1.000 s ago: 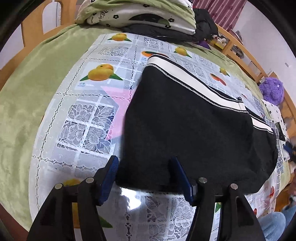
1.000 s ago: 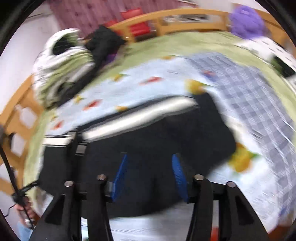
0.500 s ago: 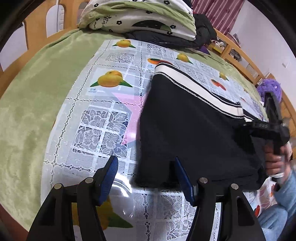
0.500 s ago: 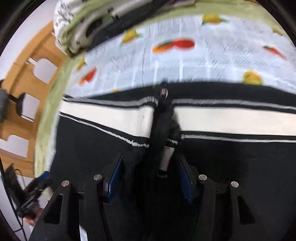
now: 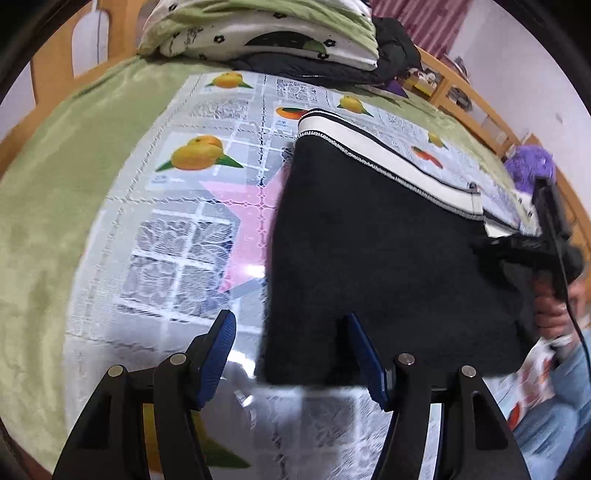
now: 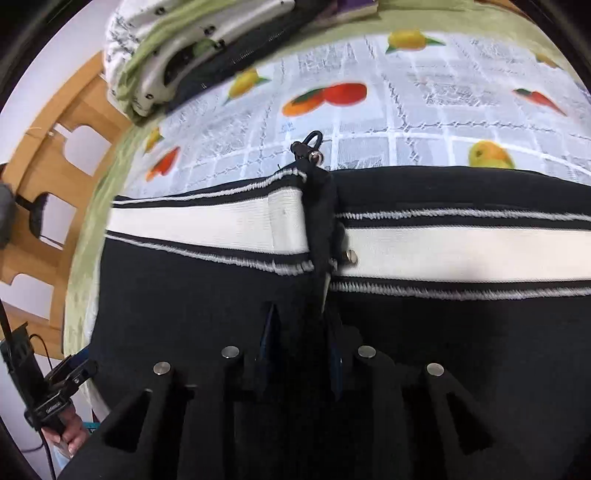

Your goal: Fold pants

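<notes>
Right fingers (image 6: 266, 332) now pinching pants (image 6: 443, 350).

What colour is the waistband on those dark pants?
The waistband is white, edged with black and white stitched stripes; the pants are black. Right wrist view shows it best.

Home bedroom: wooden bed frame (image 5: 476, 96), folded bedding (image 5: 266, 33).

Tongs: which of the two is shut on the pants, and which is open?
The right tongs pinch the black pants near the waistband; the left tongs gape open.
</notes>
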`<action>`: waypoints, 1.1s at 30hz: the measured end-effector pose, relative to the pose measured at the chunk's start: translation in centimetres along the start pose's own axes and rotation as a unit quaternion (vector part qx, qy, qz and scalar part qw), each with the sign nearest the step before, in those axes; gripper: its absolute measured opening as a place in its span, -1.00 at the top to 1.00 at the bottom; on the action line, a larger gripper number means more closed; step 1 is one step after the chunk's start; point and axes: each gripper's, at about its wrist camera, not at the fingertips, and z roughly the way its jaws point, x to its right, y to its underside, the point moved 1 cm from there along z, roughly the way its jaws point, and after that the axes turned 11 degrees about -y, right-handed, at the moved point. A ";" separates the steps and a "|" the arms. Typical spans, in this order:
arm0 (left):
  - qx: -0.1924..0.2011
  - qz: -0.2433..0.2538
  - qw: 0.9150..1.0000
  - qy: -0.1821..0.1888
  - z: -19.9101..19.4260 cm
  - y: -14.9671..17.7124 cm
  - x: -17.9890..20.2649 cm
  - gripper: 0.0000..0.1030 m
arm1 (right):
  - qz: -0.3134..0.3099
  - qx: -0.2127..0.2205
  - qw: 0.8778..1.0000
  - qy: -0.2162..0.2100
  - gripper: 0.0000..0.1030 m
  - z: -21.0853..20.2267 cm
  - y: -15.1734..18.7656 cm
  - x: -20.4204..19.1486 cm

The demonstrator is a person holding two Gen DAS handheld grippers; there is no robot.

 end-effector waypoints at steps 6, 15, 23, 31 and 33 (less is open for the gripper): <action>0.004 0.011 1.000 -0.016 -1.1 1.2 -0.9 -0.19 | -0.003 -0.033 0.999 -0.010 0.32 -4.0 5.0 -2.4; -0.006 -0.006 1.000 0.018 -1.5 1.5 -0.8 -0.18 | 0.000 -0.052 0.999 -0.007 0.71 -3.0 8.7 -2.5; -0.005 -0.006 1.000 0.013 -2.0 1.7 -1.6 -0.18 | 0.013 -0.091 0.994 -0.052 0.67 -2.8 10.0 -2.1; -0.010 -0.019 0.999 0.026 -1.5 1.5 -2.5 -0.18 | -0.005 0.014 0.998 -0.055 -0.11 -6.0 6.3 -2.4; -0.011 -0.022 0.999 0.035 -1.2 1.4 -2.3 -0.18 | 0.007 0.019 0.999 -0.035 -0.11 -4.9 4.7 -1.7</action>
